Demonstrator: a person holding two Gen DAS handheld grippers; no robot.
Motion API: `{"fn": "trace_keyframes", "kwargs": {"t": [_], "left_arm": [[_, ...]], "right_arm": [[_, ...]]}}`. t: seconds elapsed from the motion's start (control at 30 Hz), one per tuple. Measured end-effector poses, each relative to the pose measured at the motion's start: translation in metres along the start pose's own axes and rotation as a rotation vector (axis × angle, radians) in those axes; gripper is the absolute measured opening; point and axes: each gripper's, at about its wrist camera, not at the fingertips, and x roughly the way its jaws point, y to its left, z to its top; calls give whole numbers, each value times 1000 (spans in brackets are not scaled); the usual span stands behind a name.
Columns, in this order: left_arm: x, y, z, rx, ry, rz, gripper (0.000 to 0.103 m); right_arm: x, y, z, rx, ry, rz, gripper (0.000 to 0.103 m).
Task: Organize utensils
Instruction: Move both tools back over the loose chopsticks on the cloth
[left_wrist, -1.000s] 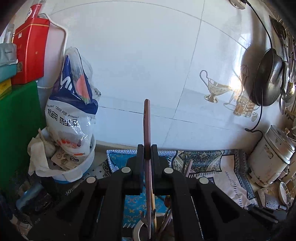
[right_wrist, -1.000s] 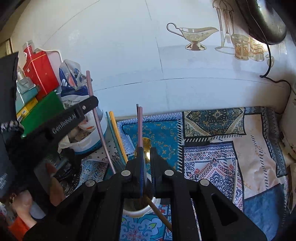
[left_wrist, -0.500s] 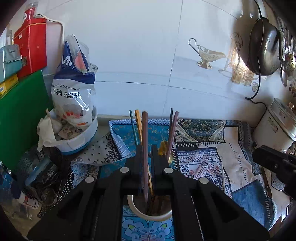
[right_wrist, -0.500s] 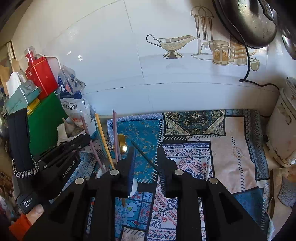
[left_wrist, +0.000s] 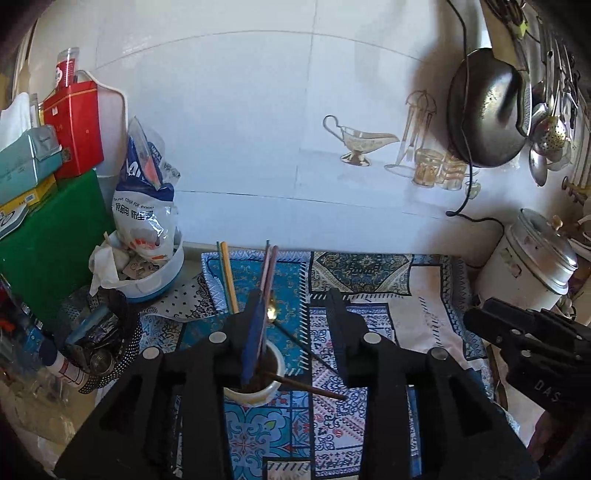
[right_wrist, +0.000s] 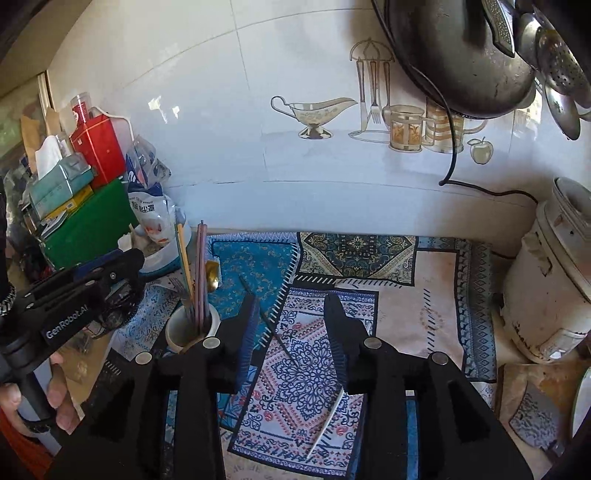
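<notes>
Both hand-held grippers stand spread with nothing pinched, and their jaws have just been opening. We see the left hand-held gripper (left_wrist: 297, 321) low in the middle of its own view, hovering just above the round white ceramic cup (left_wrist: 255, 384) that sits on the patterned blue and white cloth (left_wrist: 369, 280) covering the tabletop. In that cup stand the thin pink chopsticks (left_wrist: 269, 266), leaning up toward the centre of the frame, a pair of yellow and green sticks (left_wrist: 227, 273) to their left, and a gold metal spoon (left_wrist: 272, 314) whose bowl shows between the fingers. One dark brown chopstick (left_wrist: 306, 386) lies tilted over the cup's rim, its free end out on the cloth to the right.

From the right wrist view, the right hand-held gripper (right_wrist: 290, 325) hangs over the cloth at lower centre, with the cup (right_wrist: 184, 328) to its left. A dark thin stick (right_wrist: 266, 317) lies on the cloth between its fingers, and a white chopstick (right_wrist: 325, 424) rests on the cloth nearer the bottom edge. At the left edge a hand (right_wrist: 55, 391) grips the handle of the other tool.
</notes>
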Motion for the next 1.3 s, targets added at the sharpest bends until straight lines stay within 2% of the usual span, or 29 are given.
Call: {"fn": "trace_keyframes", "kwargs": {"t": [0.3, 0.6, 0.7, 0.87, 0.93, 1.1, 1.2, 1.3], "left_arm": [[1, -60, -21, 16, 46, -46, 55], [53, -107, -60, 48, 208, -70, 56], [86, -116, -77, 51, 298, -66, 56], [138, -115, -101, 51, 398, -6, 56], [160, -106, -108, 33, 430, 38, 56], [200, -75, -115, -40, 450, 186, 56], [217, -61, -117, -74, 458, 220, 50], [227, -56, -119, -68, 473, 210, 39]], "right_arm": [[-10, -55, -17, -1, 45, -48, 34], [-1, -105, -44, 57, 135, -118, 34], [5, -115, -53, 82, 173, -134, 34], [24, -129, -69, 113, 248, -140, 34], [33, -132, -75, 120, 279, -138, 34], [46, -138, -85, 144, 323, -126, 34], [50, -138, -89, 154, 336, -118, 34], [55, -136, -91, 155, 350, -111, 34]]}}
